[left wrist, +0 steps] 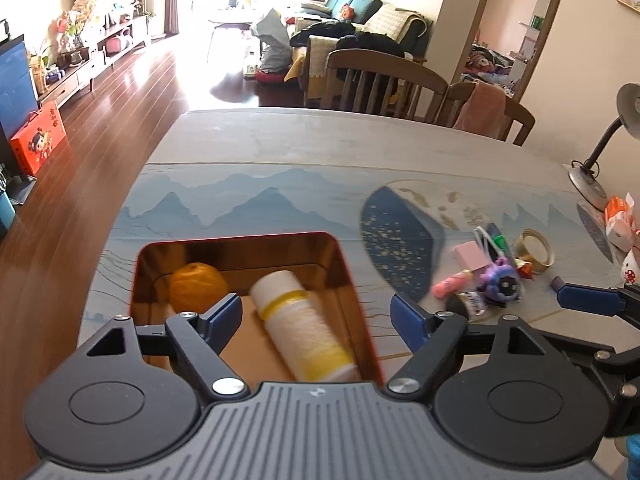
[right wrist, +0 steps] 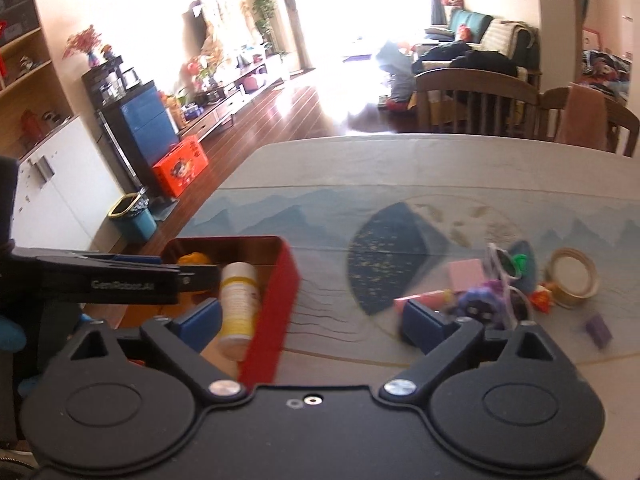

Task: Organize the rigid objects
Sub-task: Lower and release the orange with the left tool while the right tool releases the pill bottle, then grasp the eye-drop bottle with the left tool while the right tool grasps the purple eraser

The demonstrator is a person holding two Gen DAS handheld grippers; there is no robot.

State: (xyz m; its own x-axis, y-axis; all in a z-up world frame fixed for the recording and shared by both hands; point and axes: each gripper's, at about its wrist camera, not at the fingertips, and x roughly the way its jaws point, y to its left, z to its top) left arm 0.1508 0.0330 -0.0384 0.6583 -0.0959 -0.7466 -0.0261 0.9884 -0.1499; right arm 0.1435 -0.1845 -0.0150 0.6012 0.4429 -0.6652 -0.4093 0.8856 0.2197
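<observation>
A red tin box (left wrist: 352, 280) (right wrist: 276, 304) with a gold inside sits at the table's near left. In it lie an orange (left wrist: 196, 286) (right wrist: 194, 260) and a white bottle with yellow bands (left wrist: 304, 324) (right wrist: 238, 304). My left gripper (left wrist: 318, 322) is open and empty, just above the box. My right gripper (right wrist: 312, 320) is open and empty, above the box's right wall. A pile of small things lies to the right: a pink block (left wrist: 470, 256) (right wrist: 464, 274), a pink tube (left wrist: 452, 284) (right wrist: 424, 300), a purple toy (left wrist: 500, 280) (right wrist: 478, 300) and a tape roll (left wrist: 534, 250) (right wrist: 574, 278).
The table (left wrist: 280, 184) has a blue mountain-print cloth. A desk lamp (left wrist: 600, 152) and snack packets (left wrist: 620, 220) stand at the far right. Wooden chairs (left wrist: 384, 84) line the far edge. The right gripper's finger (left wrist: 588, 300) shows in the left wrist view.
</observation>
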